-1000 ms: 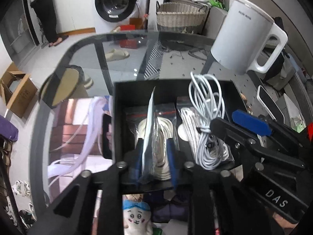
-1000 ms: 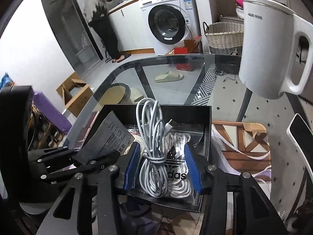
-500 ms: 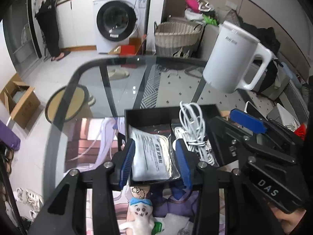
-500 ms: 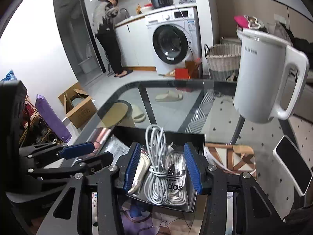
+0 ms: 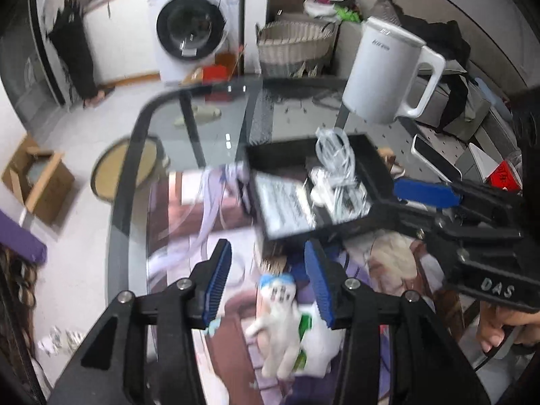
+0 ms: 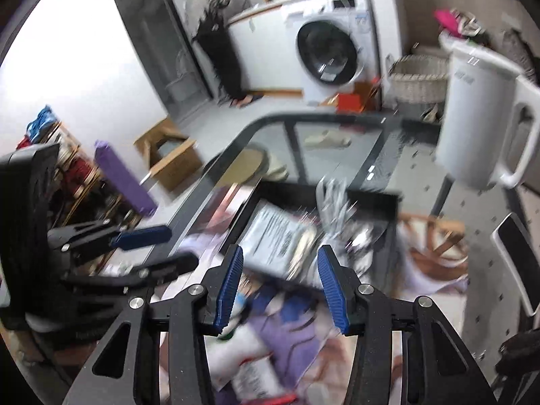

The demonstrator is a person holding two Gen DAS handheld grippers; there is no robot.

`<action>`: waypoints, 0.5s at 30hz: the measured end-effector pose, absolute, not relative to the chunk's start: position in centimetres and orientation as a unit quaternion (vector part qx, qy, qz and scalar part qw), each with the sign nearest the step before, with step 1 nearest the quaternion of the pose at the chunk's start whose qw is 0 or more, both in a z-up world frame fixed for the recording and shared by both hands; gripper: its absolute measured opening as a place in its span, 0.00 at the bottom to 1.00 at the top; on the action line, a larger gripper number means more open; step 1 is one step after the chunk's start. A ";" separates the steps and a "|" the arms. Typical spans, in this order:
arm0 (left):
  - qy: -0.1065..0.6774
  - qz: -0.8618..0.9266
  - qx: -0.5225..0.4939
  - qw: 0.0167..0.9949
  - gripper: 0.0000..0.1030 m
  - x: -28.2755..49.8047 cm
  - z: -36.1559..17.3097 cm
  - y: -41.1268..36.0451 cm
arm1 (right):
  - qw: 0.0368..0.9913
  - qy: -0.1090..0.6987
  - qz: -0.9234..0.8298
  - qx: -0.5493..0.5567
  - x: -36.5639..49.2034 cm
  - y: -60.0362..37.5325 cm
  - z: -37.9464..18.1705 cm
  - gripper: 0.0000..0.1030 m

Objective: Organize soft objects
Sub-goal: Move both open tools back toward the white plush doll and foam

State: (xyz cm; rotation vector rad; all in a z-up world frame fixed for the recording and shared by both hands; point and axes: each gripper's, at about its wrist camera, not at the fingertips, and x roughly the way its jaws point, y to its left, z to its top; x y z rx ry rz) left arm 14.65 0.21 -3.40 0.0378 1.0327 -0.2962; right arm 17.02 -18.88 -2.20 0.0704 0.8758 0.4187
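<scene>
A black tray [image 5: 280, 155] sits on the glass table and holds a flat white bagged rope packet [image 5: 285, 202] and a coiled white cable bundle [image 5: 334, 155]. My left gripper [image 5: 268, 270] hangs back from the tray over a small white plush toy [image 5: 278, 307]. Its jaws are opening and nothing is between them. In the right wrist view my right gripper [image 6: 280, 283] stands open and empty, short of the tray [image 6: 287, 192], with the packet [image 6: 276, 239] and cable [image 6: 334, 202] ahead of it. Each wrist view also shows the other gripper from the side, the right gripper [image 5: 384, 199] and the left gripper [image 6: 184, 246].
A white kettle [image 5: 381, 74] stands behind the tray and a phone [image 5: 435, 158] lies to its right. A printed mat [image 5: 202, 222] covers the near part of the table. A wicker basket [image 5: 297, 44], a washing machine and a standing person are in the background.
My left gripper let go of the upright rope packet, which now lies flat in the tray. Both grippers drew back and up from the tray, the right one away from the cable bundle.
</scene>
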 end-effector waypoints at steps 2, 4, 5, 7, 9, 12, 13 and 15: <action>0.522 -0.150 0.011 0.839 0.44 14.6 -5.1 0.9 | 0.869 0.443 0.216 0.034 16.7 -18.3 -2.8 0.46; 0.540 -0.154 0.013 0.828 0.44 14.5 -6.6 1.2 | 0.853 0.467 0.231 0.033 16.4 -17.5 -3.6 0.46; 0.548 -0.150 0.018 0.823 0.44 14.3 -7.3 1.3 | 0.843 0.481 0.240 0.030 16.1 -17.0 -4.1 0.46; 0.567 -0.154 0.026 0.809 0.44 13.9 -8.7 1.3 | 0.829 0.499 0.252 0.023 15.9 -16.3 -5.0 0.46; 0.574 -0.155 0.028 0.803 0.44 13.6 -9.4 1.3 | 0.819 0.514 0.256 0.009 15.5 -15.5 -6.1 0.46; 0.581 -0.154 0.044 0.798 0.44 13.0 -9.9 1.2 | 0.804 0.533 0.264 -0.001 15.1 -14.9 -7.5 0.46; 0.583 -0.153 0.052 0.796 0.44 12.9 -10.1 1.1 | 0.798 0.539 0.267 -0.002 15.0 -14.7 -7.9 0.46; 0.583 -0.147 0.068 0.796 0.44 12.8 -10.2 0.9 | 0.788 0.552 0.273 -0.002 14.8 -14.5 -8.9 0.46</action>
